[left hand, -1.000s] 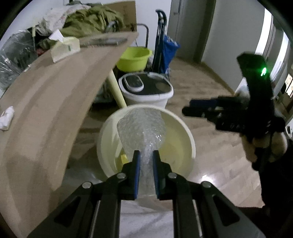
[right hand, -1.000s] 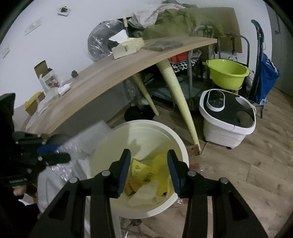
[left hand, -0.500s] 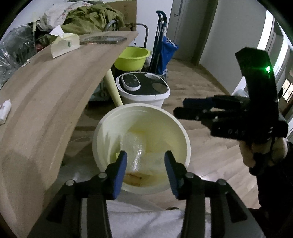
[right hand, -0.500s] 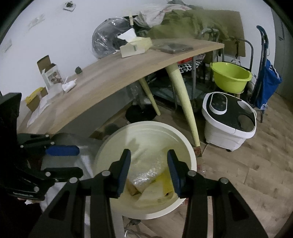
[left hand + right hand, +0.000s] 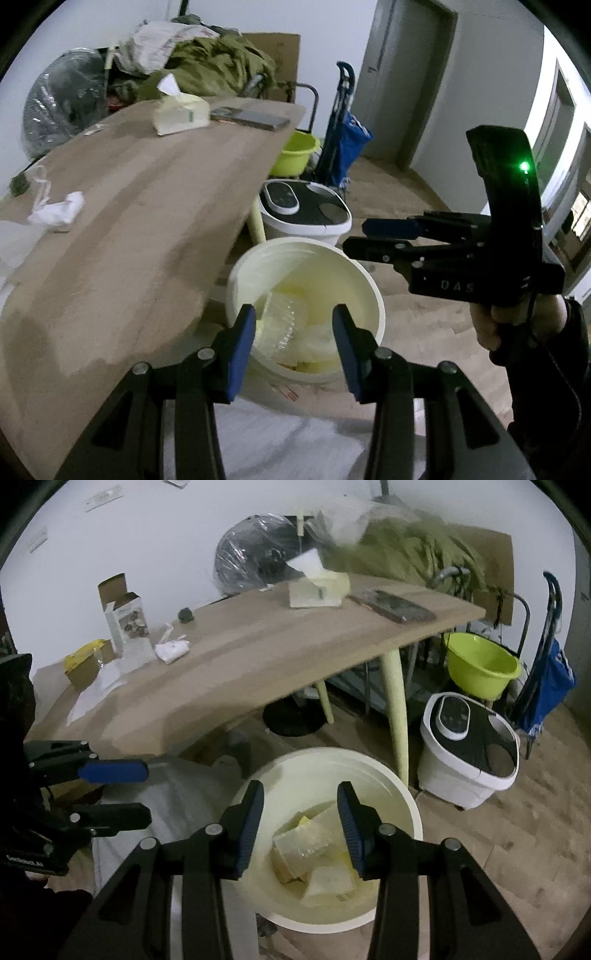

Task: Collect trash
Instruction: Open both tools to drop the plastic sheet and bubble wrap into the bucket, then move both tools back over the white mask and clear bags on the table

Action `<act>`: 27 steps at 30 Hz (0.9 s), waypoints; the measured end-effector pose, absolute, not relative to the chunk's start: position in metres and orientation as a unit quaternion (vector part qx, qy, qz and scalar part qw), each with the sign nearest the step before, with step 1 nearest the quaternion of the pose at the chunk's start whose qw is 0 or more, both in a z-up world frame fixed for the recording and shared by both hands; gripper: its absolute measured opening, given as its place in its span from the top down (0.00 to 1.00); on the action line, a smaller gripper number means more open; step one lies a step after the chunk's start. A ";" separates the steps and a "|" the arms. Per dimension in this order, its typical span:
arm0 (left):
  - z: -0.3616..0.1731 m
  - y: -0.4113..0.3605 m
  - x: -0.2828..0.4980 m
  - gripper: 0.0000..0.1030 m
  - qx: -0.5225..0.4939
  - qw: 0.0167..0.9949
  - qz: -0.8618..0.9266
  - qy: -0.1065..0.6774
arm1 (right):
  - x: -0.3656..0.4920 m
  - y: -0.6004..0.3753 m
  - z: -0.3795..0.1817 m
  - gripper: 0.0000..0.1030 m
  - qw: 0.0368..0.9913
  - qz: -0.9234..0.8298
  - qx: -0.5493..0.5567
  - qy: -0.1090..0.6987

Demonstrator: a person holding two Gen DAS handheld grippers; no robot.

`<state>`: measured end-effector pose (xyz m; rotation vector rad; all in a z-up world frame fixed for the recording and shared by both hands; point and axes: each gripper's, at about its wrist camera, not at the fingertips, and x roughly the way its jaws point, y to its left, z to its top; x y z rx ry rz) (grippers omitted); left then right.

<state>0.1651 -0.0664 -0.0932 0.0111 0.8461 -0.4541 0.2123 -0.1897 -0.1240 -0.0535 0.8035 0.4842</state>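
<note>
While hovering above the cream bucket [image 5: 373, 295] beside the table [image 5: 147, 229], left claw [image 5: 293, 349] just opened, empty; right claw [image 5: 301, 825] parted, gripping nothing. Bubble wrap [image 5: 284, 325] lying inside bucket among yellow scraps.

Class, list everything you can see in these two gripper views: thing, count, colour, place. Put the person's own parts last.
Bin: one, cream, floor beside table.
Bubble wrap: one, clear, inside bin.
Table: one, wood.
Tissue box: one, pale yellow, tabletop.
Phone: one, dark, tabletop.
Crumpled tissue: one, white, tabletop.
Basin: one, lime green, floor.
Foot bath: one, white and black, floor.
Trolley bag: one, blue, near door.
Left gripper: open, empty, above bin.
Right gripper: open, empty, above bin.
</note>
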 end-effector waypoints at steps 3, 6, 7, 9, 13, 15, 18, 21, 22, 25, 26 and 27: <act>-0.085 -0.055 0.157 0.59 -0.003 0.895 -0.209 0.394 | 0.209 -0.181 -0.115 0.62 0.893 0.240 -0.029 0.379; -0.079 -0.044 0.153 0.59 -0.012 0.901 -0.199 0.386 | 0.204 -0.170 -0.107 0.62 0.893 0.251 -0.037 0.372; -0.077 -0.040 0.151 0.59 -0.014 0.902 -0.196 0.384 | 0.203 -0.165 -0.104 0.62 0.892 0.254 -0.042 0.370; -0.074 -0.032 0.148 0.59 -0.020 0.906 -0.187 0.379 | 0.202 -0.158 -0.099 0.62 0.892 0.261 -0.047 0.367; -0.068 -0.014 0.141 0.59 -0.033 0.913 -0.168 0.370 | 0.202 -0.140 -0.088 0.62 0.889 0.275 -0.061 0.360; -0.065 -0.005 0.139 0.59 -0.039 0.916 -0.158 0.366 | 0.203 -0.130 -0.083 0.62 0.888 0.283 -0.068 0.355; -0.063 0.007 0.136 0.59 -0.045 0.920 -0.143 0.363 | 0.206 -0.116 -0.076 0.62 0.887 0.294 -0.073 0.349; -0.062 0.020 0.134 0.59 -0.052 0.922 -0.127 0.362 | 0.210 -0.101 -0.073 0.62 0.883 0.308 -0.079 0.346; -0.061 0.026 0.131 0.59 -0.055 0.923 -0.121 0.362 | 0.211 -0.095 -0.072 0.62 0.881 0.313 -0.081 0.345; -0.060 0.039 0.128 0.59 -0.062 0.924 -0.104 0.362 | 0.214 -0.081 -0.070 0.62 0.876 0.327 -0.086 0.344; -0.059 0.044 0.127 0.59 -0.065 0.925 -0.098 0.362 | 0.215 -0.076 -0.070 0.62 0.875 0.330 -0.087 0.344; -0.059 0.049 0.126 0.59 -0.068 0.925 -0.091 0.362 | 0.218 -0.071 -0.070 0.62 0.872 0.335 -0.089 0.345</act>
